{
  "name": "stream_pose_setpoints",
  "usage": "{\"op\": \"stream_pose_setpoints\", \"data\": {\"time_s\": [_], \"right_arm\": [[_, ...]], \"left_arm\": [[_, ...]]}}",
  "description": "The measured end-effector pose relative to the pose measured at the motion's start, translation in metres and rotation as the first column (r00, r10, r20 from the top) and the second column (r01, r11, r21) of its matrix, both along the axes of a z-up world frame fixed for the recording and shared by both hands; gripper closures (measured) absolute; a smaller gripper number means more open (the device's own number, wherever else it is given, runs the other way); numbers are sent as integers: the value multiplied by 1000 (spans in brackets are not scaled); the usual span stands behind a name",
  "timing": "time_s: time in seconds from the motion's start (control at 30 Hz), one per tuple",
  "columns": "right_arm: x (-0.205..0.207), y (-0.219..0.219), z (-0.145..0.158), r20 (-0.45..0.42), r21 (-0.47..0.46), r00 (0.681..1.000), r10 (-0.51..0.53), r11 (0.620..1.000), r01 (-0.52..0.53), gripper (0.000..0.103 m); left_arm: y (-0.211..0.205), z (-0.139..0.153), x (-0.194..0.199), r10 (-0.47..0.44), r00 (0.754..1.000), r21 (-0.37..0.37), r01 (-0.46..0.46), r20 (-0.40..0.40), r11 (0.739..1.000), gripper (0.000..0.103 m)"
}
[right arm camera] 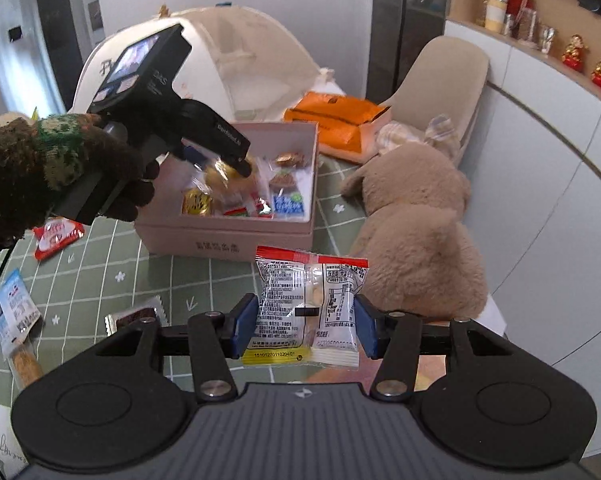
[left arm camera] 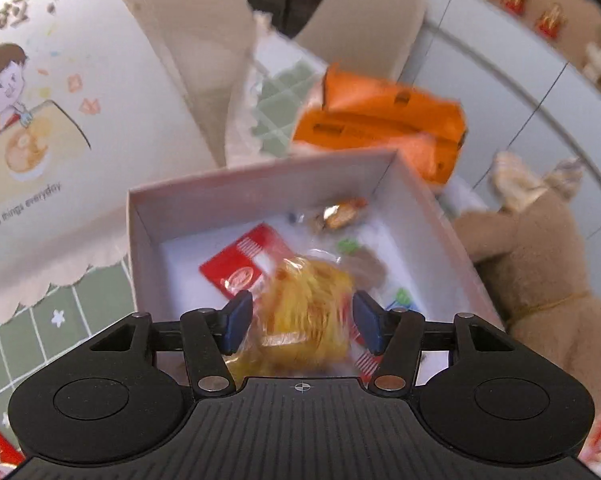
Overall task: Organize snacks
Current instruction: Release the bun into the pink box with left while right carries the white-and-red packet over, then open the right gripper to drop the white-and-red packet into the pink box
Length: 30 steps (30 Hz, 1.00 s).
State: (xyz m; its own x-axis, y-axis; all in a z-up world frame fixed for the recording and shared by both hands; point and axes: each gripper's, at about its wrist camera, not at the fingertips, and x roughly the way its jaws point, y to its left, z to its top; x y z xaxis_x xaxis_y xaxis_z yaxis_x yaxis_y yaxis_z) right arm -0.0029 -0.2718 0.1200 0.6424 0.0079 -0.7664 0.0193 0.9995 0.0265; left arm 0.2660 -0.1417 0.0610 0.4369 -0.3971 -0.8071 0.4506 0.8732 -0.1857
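Note:
My left gripper (left arm camera: 303, 320) hangs over the open pink box (left arm camera: 260, 176), shut on a crinkly yellow snack packet (left arm camera: 304, 308) held between its blue pads. Below it in the box lie a red packet (left arm camera: 240, 268) and a gold-wrapped candy (left arm camera: 340, 212). In the right wrist view a gloved hand (right arm camera: 40, 172) holds that left gripper (right arm camera: 230, 162) above the box (right arm camera: 220, 236). My right gripper (right arm camera: 305, 326) is in front of the box, above the table, shut on a clear printed snack packet with a red top strip (right arm camera: 308, 304).
Loose snacks lie on the green checked tablecloth (right arm camera: 100, 280): a red packet (right arm camera: 58, 236), a blue-white stick pack (right arm camera: 14, 312), a brown wafer pack (right arm camera: 136, 314). A plush toy (right arm camera: 416, 220) lies to the right, an orange package (right arm camera: 336, 116) and a white food cover (right arm camera: 236, 60) behind the box.

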Motion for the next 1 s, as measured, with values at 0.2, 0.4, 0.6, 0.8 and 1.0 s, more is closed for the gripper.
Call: {"op": "stream_pose_setpoints", "data": {"time_s": [0.2, 0.4, 0.6, 0.8, 1.0], "right_arm": [[27, 7, -5, -5, 23, 999, 52, 998, -52, 52], [101, 20, 11, 63, 85, 992, 113, 989, -119, 52], [195, 46, -6, 17, 101, 990, 142, 985, -143, 52], [216, 78, -18, 13, -45, 985, 170, 985, -169, 32], [146, 86, -2, 77, -27, 968, 240, 971, -238, 17]], "left_arm": [[65, 48, -36, 152, 986, -254, -130, 68, 958, 45], [137, 48, -134, 290, 957, -333, -272, 5, 903, 45], [193, 1, -225, 396, 907, -198, -418, -144, 887, 45], [266, 0, -252, 607, 775, -193, -631, -173, 751, 45], [291, 13, -251, 631, 751, -219, -660, -193, 718, 45]]}}
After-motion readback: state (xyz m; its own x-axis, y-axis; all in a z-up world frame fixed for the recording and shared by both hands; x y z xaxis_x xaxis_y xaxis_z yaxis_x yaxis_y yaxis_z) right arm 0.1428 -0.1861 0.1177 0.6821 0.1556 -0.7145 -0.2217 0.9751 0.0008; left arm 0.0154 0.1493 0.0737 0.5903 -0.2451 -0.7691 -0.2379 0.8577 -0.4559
